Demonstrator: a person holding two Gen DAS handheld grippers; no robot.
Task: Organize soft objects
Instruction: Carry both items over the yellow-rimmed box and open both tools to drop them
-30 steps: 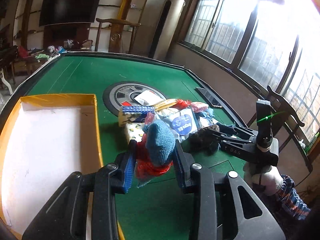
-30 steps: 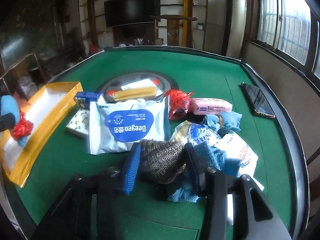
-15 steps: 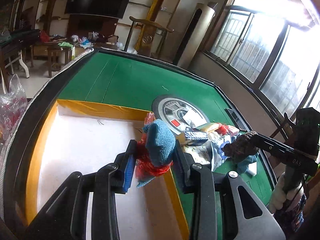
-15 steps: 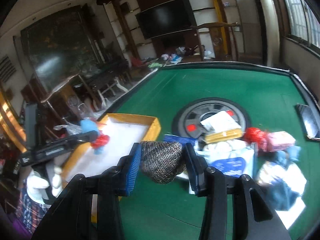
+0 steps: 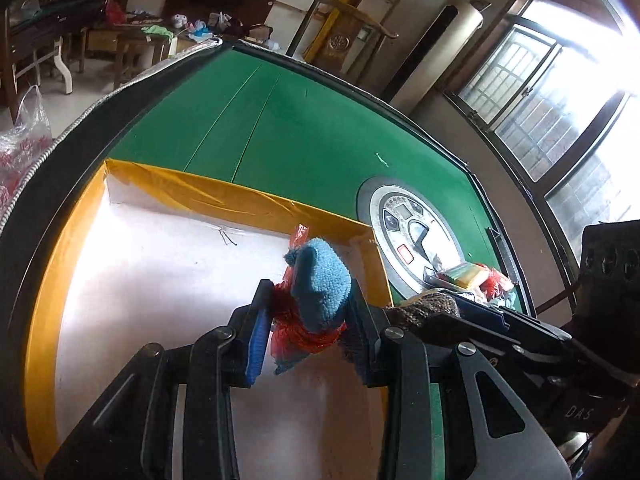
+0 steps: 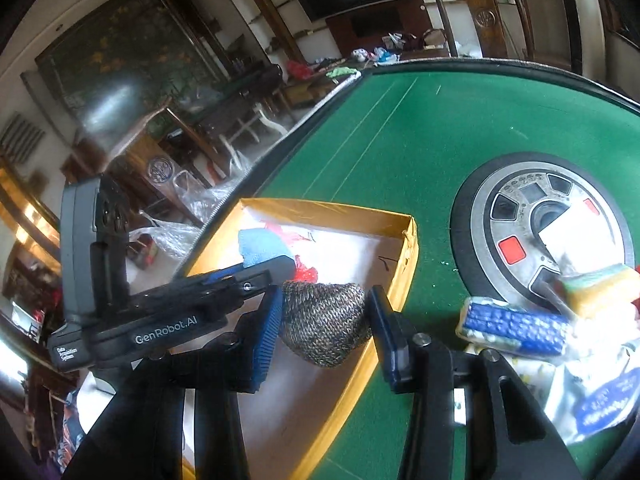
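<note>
since a second ago both grippers have swung away from the pile of packets and cloths and now hang over the yellow-walled box, which fills the 9 o'clock half of the left wrist view instead of sitting off to the side. the left gripper is clamped tight on a blue knitted piece bundled with red mesh, held above the box's white floor near its 3 o'clock wall. the right gripper is closed on a brown knitted lump, poised just above the box's near wall, at 6 o'clock from the left gripper's load in the right wrist view. the step in hand looks like delivery of two soft things into the box. the next move probably calls for lowering each a little, keeping the two tools from bumping since they sit just beside each other, then parting the fingers so both pieces fall inside the walls. the rest of the pile waits at 3 o'clock on the green table.
</note>
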